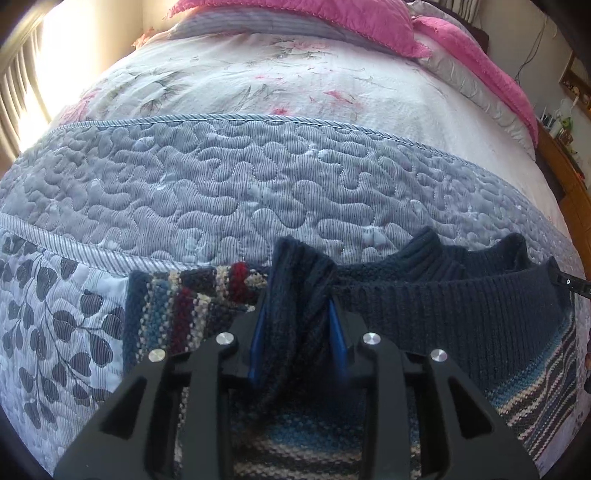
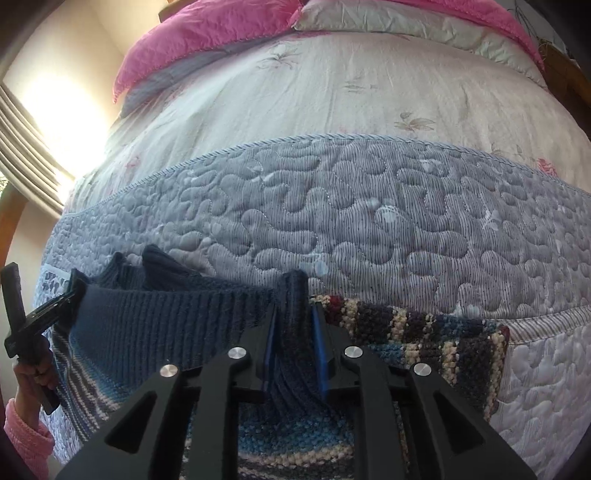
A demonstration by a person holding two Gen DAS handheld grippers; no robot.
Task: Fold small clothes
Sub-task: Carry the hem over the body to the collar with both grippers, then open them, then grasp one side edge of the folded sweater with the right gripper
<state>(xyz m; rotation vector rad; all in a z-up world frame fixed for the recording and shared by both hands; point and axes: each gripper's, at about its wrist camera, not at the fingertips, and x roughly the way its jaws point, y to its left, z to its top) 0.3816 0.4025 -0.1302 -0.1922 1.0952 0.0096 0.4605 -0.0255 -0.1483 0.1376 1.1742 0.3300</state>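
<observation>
A small knitted sweater [image 1: 461, 321] with a navy ribbed hem and blue, cream and red stripes lies on the bed, its hem lifted. My left gripper [image 1: 299, 306] is shut on a bunched fold of the navy hem, with a striped sleeve [image 1: 192, 306] to its left. My right gripper [image 2: 293, 308] is shut on the other end of the same hem [image 2: 166, 325], and a striped sleeve [image 2: 424, 328] lies to its right. The hem stretches between both grippers. The left gripper's body [image 2: 22, 317] and the hand holding it show at the left of the right wrist view.
The bed carries a grey-blue quilted coverlet [image 1: 240, 177] and a pale floral duvet [image 1: 258, 81] beyond it. Pink bedding [image 1: 303, 18] is piled at the head. A leaf-print quilt [image 1: 55, 325] is at the near left. Wooden furniture [image 1: 569, 173] stands to the right, a bright window to the left.
</observation>
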